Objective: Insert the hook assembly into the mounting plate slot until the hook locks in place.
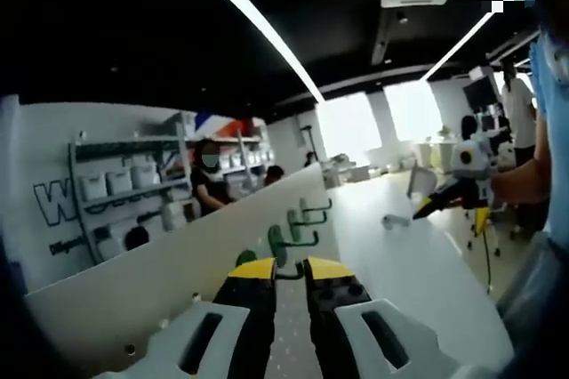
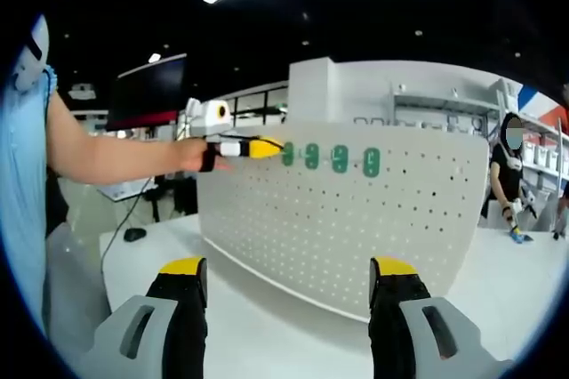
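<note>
A white pegboard (image 2: 356,237) stands upright on the white table (image 2: 267,308), with a row of green hooks (image 2: 340,158) along its top. In the left gripper view the board (image 1: 160,281) runs away on the left, and the hooks' (image 1: 278,244) arms point right. My left gripper (image 1: 291,269) has its jaws almost together around the arm of the nearest hook (image 1: 245,258), whose green base peeks out behind the left tip. In the right gripper view the left gripper (image 2: 265,148) touches the leftmost hook (image 2: 287,155). My right gripper (image 2: 288,266) hangs open in front of the board; it also appears far right (image 1: 427,205).
A person's arm (image 2: 116,158) holds the left gripper. Shelves with white bins (image 1: 124,188) and seated people (image 1: 209,185) lie behind the board. A small grey object (image 1: 396,220) rests on the table (image 1: 418,281). A monitor (image 2: 151,90) and a mouse (image 2: 133,234) sit at the left.
</note>
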Available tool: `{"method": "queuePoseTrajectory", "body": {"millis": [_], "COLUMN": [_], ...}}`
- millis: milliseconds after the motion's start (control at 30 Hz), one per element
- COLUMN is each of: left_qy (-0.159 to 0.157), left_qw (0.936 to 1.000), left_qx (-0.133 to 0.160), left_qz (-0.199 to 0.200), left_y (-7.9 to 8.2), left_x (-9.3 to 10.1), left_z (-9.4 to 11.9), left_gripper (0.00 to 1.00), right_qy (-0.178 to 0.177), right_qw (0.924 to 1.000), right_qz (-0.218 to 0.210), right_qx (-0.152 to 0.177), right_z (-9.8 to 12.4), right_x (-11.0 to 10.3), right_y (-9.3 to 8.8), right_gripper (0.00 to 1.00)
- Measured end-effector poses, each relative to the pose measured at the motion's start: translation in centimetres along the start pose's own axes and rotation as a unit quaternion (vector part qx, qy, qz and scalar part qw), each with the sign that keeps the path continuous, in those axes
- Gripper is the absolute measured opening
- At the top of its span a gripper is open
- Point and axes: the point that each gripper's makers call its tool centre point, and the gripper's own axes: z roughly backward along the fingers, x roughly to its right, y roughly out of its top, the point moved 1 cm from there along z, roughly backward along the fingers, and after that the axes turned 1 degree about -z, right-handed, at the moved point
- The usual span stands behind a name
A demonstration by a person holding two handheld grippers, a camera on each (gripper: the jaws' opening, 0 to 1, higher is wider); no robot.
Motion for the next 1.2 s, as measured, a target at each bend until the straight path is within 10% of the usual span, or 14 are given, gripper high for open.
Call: {"method": "queuePoseTrajectory", "body": {"millis": [500,1200], "left_qy": [0.025,0.075], "left_qw": [0.9996,0.9959], "left_qx": [0.009,-0.001], "left_qz": [0.003,0.05], "left_y": [1.2,1.1], "left_x": [0.7,2.6], "left_z": [1.5,5.8], "left_gripper": [0.54,0.78], "right_qy": [0.012,0.028], "right_qw": [0.9999,0.9993], "right_qz": [0.008,0.021], "right_qx": [0.004,0.013], "right_z": [-0.4,-0.8], "right_x": [-0.1,-1.4], "right_y": [0.6,2.0], "right_gripper": [0.75,0.75]}}
